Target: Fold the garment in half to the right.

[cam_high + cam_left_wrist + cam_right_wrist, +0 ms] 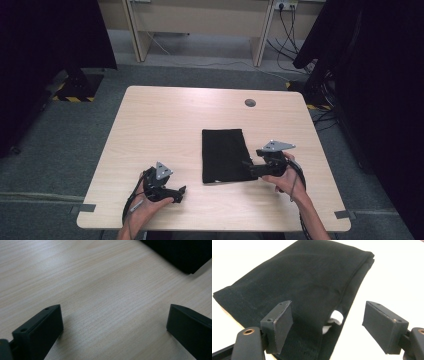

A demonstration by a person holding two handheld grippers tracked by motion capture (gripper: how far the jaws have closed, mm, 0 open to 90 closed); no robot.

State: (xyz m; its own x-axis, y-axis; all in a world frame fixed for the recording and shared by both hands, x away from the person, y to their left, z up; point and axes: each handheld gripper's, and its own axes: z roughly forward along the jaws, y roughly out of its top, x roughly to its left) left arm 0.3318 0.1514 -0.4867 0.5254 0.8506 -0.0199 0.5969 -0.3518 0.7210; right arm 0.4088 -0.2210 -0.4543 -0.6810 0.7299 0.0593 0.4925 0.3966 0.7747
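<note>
A folded black cloth (pixel 224 155) lies flat right of the table's middle. In the right gripper view the cloth (pixel 307 287) spreads ahead as stacked layers, and a small white patch (pixel 334 318) shows through a gap at its near edge. My right gripper (pixel 248 166) is at the cloth's right edge, open, with its jaws (pixel 328 326) on either side of that edge. My left gripper (pixel 181 192) rests low near the table's front edge, left of the cloth, open over bare wood (pixel 112 322). A corner of the cloth (pixel 182 255) lies farther off in the left gripper view.
The light wooden table (pixel 165 120) has a round grey cable port (pixel 250 103) at the back. Grey tape tabs (pixel 86 208) mark the front corners. Dark drapes, stands and cables flank the table on both sides, with desk legs behind it.
</note>
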